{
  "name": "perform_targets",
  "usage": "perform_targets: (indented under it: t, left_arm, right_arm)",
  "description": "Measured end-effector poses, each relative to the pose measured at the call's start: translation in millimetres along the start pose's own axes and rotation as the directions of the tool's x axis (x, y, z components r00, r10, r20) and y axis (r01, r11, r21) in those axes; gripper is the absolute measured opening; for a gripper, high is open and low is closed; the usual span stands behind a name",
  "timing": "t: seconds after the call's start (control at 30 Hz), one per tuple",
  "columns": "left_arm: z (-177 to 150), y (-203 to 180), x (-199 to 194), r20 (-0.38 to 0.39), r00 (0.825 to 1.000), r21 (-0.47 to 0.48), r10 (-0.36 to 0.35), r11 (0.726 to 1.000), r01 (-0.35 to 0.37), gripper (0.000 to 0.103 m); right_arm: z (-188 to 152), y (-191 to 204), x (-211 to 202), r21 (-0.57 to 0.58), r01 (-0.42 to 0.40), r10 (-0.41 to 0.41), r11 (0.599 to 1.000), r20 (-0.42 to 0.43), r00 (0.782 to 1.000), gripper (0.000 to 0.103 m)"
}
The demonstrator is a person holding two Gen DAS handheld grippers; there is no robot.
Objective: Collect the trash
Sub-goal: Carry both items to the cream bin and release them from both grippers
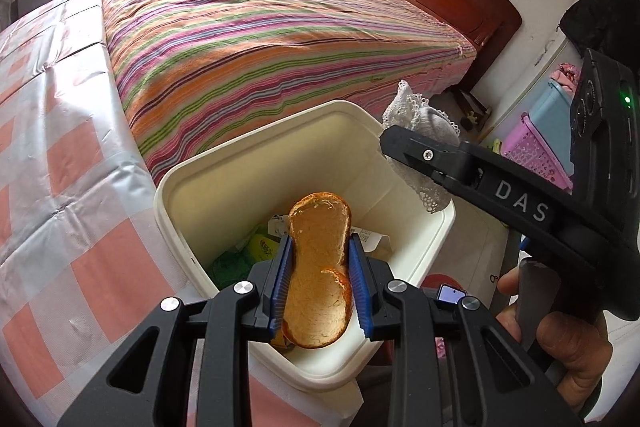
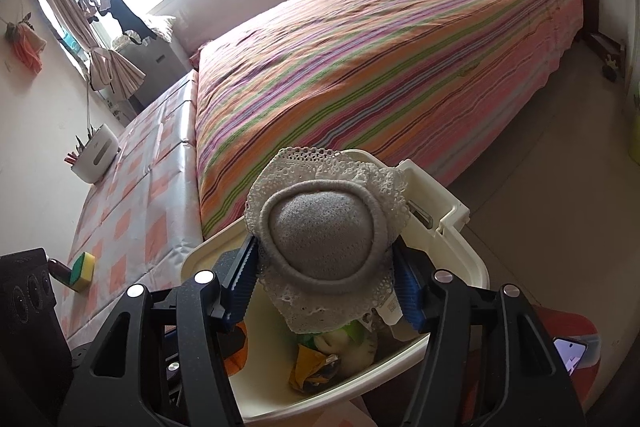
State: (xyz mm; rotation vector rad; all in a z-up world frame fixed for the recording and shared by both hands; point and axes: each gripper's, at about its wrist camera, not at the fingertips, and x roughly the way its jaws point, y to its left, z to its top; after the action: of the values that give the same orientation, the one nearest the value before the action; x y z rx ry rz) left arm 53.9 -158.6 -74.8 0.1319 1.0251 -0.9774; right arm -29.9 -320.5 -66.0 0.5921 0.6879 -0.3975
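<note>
The left gripper (image 1: 318, 269) pinches a curled orange peel (image 1: 318, 267) between nearly closed jaws, directly above the open cream trash bin (image 1: 224, 171). The right gripper (image 2: 326, 277), jaws wider, clamps a grey lace-edged pad (image 2: 322, 239) over the same bin (image 2: 460, 259), where wrappers (image 2: 316, 367) lie below.

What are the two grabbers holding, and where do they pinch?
Left gripper pinches an orange peel by its side edges. Right gripper pinches a lace-trimmed grey pad by its sides.

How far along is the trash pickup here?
Done: wrappers already lie in the white bin. In hand: the left gripper holds an orange peel over the bin; the right gripper holds a lace-edged pad above it. Left: dropping both.
</note>
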Motion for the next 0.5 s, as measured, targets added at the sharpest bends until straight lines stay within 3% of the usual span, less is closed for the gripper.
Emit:
perform_targets:
  t: [0.1,0.33,0.43,0.5]
  left_arm:
    - [0,0,2,-0.002,1.000,-0.003,0.007,1.000,-0.007,0.028]
    - [-1,5,4,-0.002,1.000,-0.027,0.027,0.999,-0.027,0.033]
    - [-2,6,3,-0.003,1.000,-0.023,0.030,0.999,-0.030,0.042]
    - [-3,6,2,0.001,0.999,-0.019,0.039,0.999,-0.039,0.061]
  right_arm:
    - [3,-2,-2,0.013,-0.012,0.012,1.000,0.002,1.000,0.067]
    - [9,-9,-12,0.051,-0.060,0.059,0.997,0.027,0.998,0.067]
    - [9,-13,-15,0.064,-0.073,0.071,0.995,0.042,0.997,0.067]
    - [11,-15,-17,0.074,-0.076,0.072,0.994,0.057,0.996,0.067]
